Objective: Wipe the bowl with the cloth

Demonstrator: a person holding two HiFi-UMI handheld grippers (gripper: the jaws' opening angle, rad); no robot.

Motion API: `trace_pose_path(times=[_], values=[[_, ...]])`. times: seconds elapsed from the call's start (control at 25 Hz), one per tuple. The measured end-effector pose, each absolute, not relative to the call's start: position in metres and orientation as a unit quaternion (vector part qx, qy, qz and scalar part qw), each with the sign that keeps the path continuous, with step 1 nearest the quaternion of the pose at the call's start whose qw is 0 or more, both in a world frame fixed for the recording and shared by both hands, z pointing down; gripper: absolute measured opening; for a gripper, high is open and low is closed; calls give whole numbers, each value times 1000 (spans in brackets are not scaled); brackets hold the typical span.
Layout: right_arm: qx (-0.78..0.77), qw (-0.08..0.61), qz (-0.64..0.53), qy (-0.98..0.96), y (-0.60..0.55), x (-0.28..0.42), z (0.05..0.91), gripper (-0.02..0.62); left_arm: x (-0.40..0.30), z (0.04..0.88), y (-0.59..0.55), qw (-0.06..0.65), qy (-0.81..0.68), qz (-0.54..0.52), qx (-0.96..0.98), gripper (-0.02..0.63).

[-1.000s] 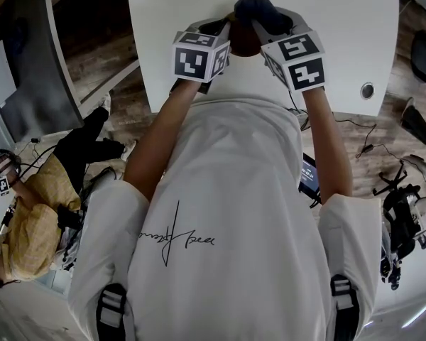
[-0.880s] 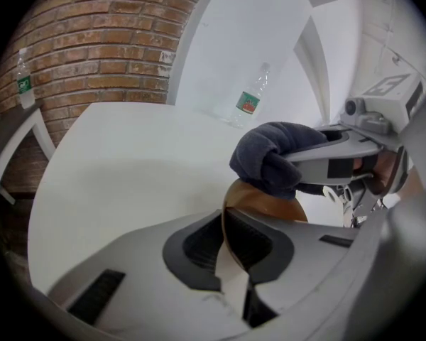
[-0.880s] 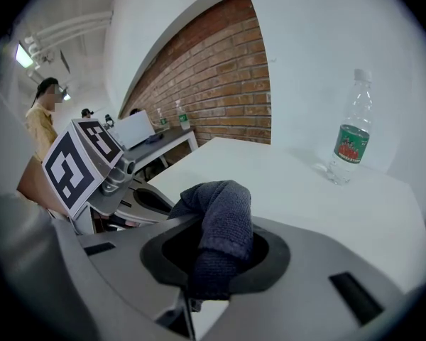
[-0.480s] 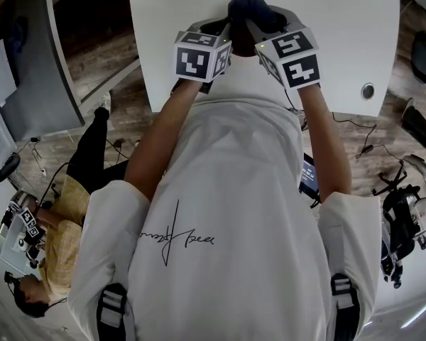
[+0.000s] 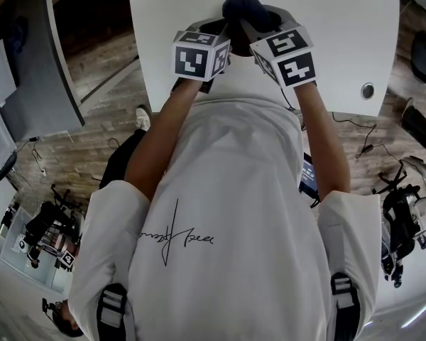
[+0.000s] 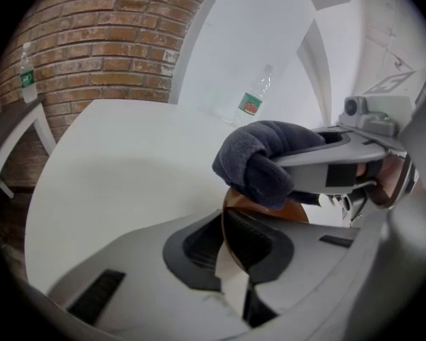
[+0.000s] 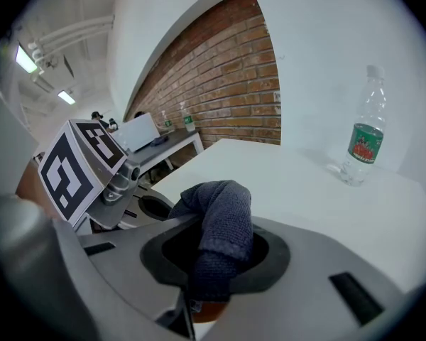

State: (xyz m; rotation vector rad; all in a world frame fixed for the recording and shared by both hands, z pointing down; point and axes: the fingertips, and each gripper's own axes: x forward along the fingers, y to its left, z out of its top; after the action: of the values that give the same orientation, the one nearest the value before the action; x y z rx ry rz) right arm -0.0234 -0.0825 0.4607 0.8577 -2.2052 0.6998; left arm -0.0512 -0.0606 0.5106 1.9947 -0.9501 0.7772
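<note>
Brown bowl (image 6: 302,210) clenched by its rim in left tool (image 6: 231,254); right tool (image 7: 216,254) grasping dark cloth (image 6: 259,158), pressed against bowl just ahead of left tool. Beyond both, water bottle (image 7: 362,137) stands on bench (image 6: 121,183), well apart. In head view, bowl largely hidden by both tools

The head camera looks steeply down over the person onto the white table (image 5: 341,41). Each gripper camera rides close behind its own jaws, facing across that tabletop. Both take in the water bottle (image 6: 251,105) and the dark cloth (image 7: 224,219).
</note>
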Motion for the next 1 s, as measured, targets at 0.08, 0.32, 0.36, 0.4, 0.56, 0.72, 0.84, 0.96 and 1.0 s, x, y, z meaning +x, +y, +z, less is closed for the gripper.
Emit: trace_pose_path(times=[0.08,0.32,0.36,0.4,0.56,0.72,0.84,0.96,1.0], values=[[326,331,267,-844,-82,-22,461,72,-51,511,-60,392,-375,303,784,12],[330,332,274,-840,-84,-13,464,71,-48,511,-60,391,-374,302,785,12],[331,332,275,-839,-84,-13,464,72,-49,511,-61,392,-374,302,785,12],[331,332,276,-839,-84,-14,464,72,-51,511,-61,393,-374,301,784,12],[333,333,273,-839,-86,-13,463,72,-51,511,-62,392,-374,302,785,12],[335,332,277,-837,-84,-9,464,72,-49,511,-61,381,-375,306,788,12],[337,333,277,-836,-85,-7,463,72,-50,510,-62,384,-377,303,787,14],[338,333,278,-835,-86,-5,463,72,-50,510,-63,387,-377,301,786,14],[339,333,279,-834,-86,-4,463,72,-50,510,-63,387,-378,301,785,14]])
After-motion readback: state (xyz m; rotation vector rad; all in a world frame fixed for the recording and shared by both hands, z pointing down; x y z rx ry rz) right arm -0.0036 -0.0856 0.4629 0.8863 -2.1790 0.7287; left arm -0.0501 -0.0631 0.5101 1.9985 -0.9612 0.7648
